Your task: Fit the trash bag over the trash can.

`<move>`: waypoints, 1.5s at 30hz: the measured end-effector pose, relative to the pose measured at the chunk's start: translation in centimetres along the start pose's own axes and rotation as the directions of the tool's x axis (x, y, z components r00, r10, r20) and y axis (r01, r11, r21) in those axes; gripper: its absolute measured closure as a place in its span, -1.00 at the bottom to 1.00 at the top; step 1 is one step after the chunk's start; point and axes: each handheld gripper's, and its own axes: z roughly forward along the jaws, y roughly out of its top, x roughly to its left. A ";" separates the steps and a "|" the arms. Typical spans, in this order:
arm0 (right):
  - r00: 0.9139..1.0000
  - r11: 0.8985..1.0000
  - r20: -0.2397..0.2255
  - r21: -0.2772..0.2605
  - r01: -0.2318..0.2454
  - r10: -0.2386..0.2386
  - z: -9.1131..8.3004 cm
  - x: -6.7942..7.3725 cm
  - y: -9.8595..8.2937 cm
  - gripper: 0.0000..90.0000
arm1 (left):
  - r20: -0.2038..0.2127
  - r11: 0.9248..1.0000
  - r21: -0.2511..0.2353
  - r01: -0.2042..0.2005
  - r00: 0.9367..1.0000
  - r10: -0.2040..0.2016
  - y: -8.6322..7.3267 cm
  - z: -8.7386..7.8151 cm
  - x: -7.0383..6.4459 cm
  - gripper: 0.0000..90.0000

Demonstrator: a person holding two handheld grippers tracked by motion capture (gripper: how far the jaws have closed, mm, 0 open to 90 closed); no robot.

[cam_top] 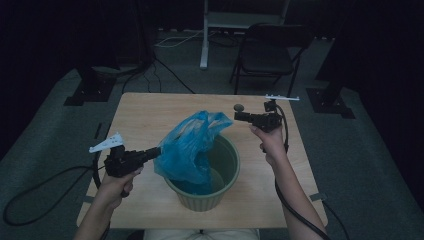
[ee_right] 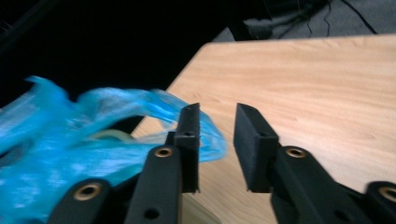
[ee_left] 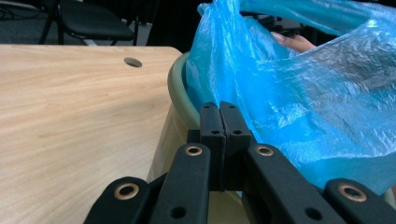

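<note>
Two grippers: one in each of the person's hands, either side of a green bin (cam_top: 227, 165) lined with a blue plastic bag (cam_top: 187, 147).
Left gripper (cam_top: 156, 151): at the bin's 9 o'clock, jaws pressed together on the bag's edge; the left gripper view (ee_left: 219, 122) shows the two pads meeting with the blue film beside them, though the pinched film itself is hard to make out.
Right gripper (cam_top: 239, 116): at the bin's 1 o'clock, above the tabletop; in the right gripper view (ee_right: 215, 140) its jaws stand apart with nothing between them, the bag's blurred rim just beside one jaw.
Hidden: the bag covers the bin's 9 o'clock rim in the high view; the bin's base is cut off in the left gripper view.
Extra detail: the left gripper view shows a round hole (ee_left: 133, 62) in the wood and fingertips (ee_left: 292, 43) beyond the bag.
Tabletop (cam_top: 150, 112): pale wood grain, square.
Room: dim, grey floor, a folding chair (cam_top: 267, 52) at 12 o'clock, cables (cam_top: 170, 70) trailing.
</note>
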 end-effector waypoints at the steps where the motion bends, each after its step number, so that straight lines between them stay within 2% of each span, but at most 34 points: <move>1: 1.000 1.000 -0.021 -0.010 0.010 -0.010 -0.4 0.9 0.1 0.40 | 0.007 1.000 -0.002 0.001 1.000 -0.001 0.1 0.0 -0.1 1.00; 5: 0.992 0.998 -0.112 0.009 0.061 -0.059 -0.6 3.6 -0.5 0.24 | 0.024 1.000 -0.009 -0.023 0.999 0.023 0.2 0.1 -0.9 1.00; 7: 0.981 0.996 -0.173 0.021 0.089 -0.084 -0.3 5.2 -1.2 0.17 | 0.031 0.999 -0.008 -0.038 0.999 0.038 0.4 0.2 -1.3 1.00; 11: 0.963 0.989 -0.247 0.068 0.132 -0.111 0.5 7.6 -2.3 0.06 | 0.032 0.998 -0.004 -0.069 0.997 0.069 0.8 0.4 -2.2 1.00; 12: 0.955 0.988 -0.274 0.077 0.136 -0.111 0.7 8.2 -2.5 0.02 | 0.030 0.997 -0.003 -0.073 0.997 0.073 0.9 0.5 -2.4 1.00; 15: 0.942 0.985 -0.317 0.092 0.147 -0.111 1.2 9.1 -2.8 -0.04 | 0.050 0.995 0.001 -0.097 0.994 0.097 1.2 0.8 -3.0 1.00; 17: 0.929 0.983 -0.354 0.104 0.151 -0.105 1.6 9.6 -3.0 -0.07 | 0.060 0.994 -0.001 -0.110 0.992 0.110 1.4 1.1 -3.4 1.00; 20: 0.920 0.979 -0.379 0.126 0.158 -0.099 2.3 10.1 -3.2 -0.07 | 0.074 0.992 0.007 -0.129 0.989 0.129 1.7 1.6 -3.9 1.00; 24: 0.919 0.973 -0.379 0.151 0.172 -0.104 3.2 10.7 -3.3 -0.05 | 0.091 0.988 0.018 -0.151 0.985 0.149 2.0 2.1 -4.6 1.00; 26: 0.918 0.970 -0.377 0.152 0.190 -0.120 3.5 10.9 -3.4 0.13 | 0.099 0.985 0.024 -0.171 0.981 0.168 2.1 2.3 -5.1 1.00; 29: 0.915 0.970 -0.384 0.148 0.193 -0.124 3.7 11.0 -3.3 0.41 | 0.106 0.984 0.029 -0.175 0.980 0.171 2.1 2.5 -5.2 1.00; 31: 0.919 0.965 -0.362 0.144 0.220 -0.155 3.7 11.2 -3.4 0.86 | 0.101 0.984 0.032 -0.176 0.980 0.172 2.0 2.4 -5.1 1.00; 32: 0.919 0.965 -0.362 0.144 0.220 -0.155 3.7 11.2 -3.4 0.86 | 0.101 0.984 0.032 -0.176 0.980 0.172 2.0 2.4 -5.1 1.00; 33: 0.921 0.962 -0.348 0.140 0.236 -0.176 3.6 11.2 -3.4 1.00 | 0.096 0.983 0.033 -0.178 0.980 0.174 1.9 2.2 -5.0 1.00; 35: 0.921 0.959 -0.339 0.137 0.250 -0.192 3.3 11.1 -3.4 1.00 | 0.093 0.983 0.033 -0.178 0.980 0.175 1.9 2.1 -4.9 1.00; 41: 0.923 0.967 -0.334 0.099 0.236 -0.191 1.4 10.2 -3.4 1.00 | 0.064 0.986 0.028 -0.165 0.985 0.163 1.5 0.5 -4.1 1.00; 43: 0.918 0.970 -0.349 0.083 0.230 -0.188 0.1 9.6 -3.3 1.00 | 0.046 0.985 0.022 -0.171 0.984 0.169 1.4 0.0 -4.0 1.00; 45: 0.912 0.965 -0.354 0.079 0.250 -0.207 -0.9 9.2 -3.4 1.00 | 0.043 0.984 0.012 -0.180 0.983 0.180 1.2 -0.7 -3.8 1.00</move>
